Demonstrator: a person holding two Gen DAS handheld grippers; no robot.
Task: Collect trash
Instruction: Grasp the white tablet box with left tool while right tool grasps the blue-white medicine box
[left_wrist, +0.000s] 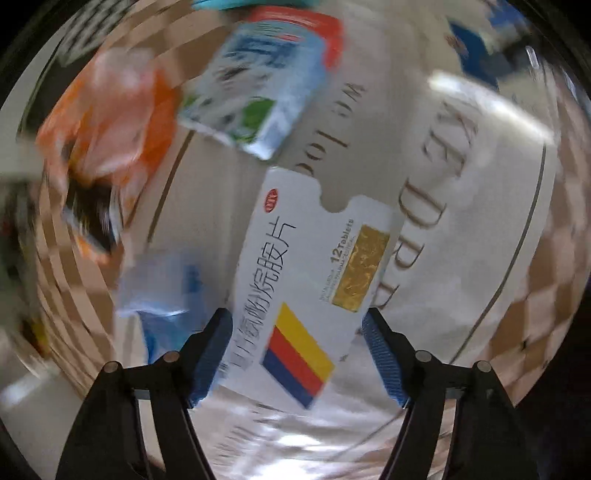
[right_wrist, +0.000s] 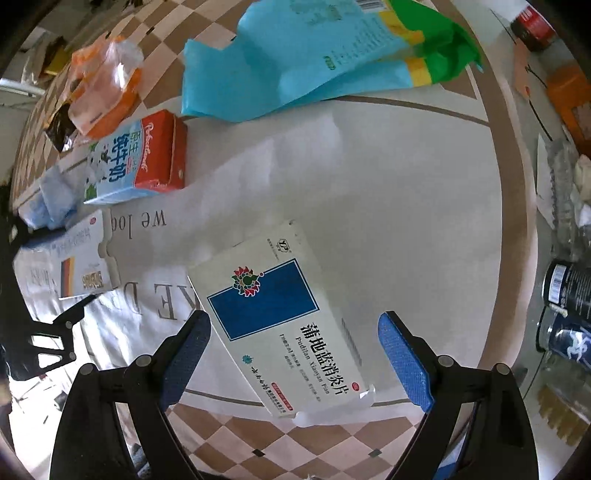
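Note:
A white medicine box with yellow, red and blue stripes (left_wrist: 310, 266) lies on the cream lettered cloth (left_wrist: 480, 221). My left gripper (left_wrist: 295, 314) points down over it, and both blue pads (left_wrist: 210, 354) touch its long edges, shut on it. In the right wrist view this box (right_wrist: 85, 258) sits at the left, with the left gripper's black frame (right_wrist: 55, 332) beside it. A second white box with a dark blue rectangle (right_wrist: 280, 325) lies between the wide-apart fingers of my right gripper (right_wrist: 294, 316). That gripper is open, with a gap at the right pad (right_wrist: 402, 362).
More trash lies at the far left: a blue milk carton (right_wrist: 110, 166), a red box (right_wrist: 162, 151), an orange plastic bag (right_wrist: 107, 81) and a pale blue wrapper (right_wrist: 51, 199). A turquoise bag (right_wrist: 314, 62) lies at the back. Dark cans (right_wrist: 569, 291) stand at the right edge.

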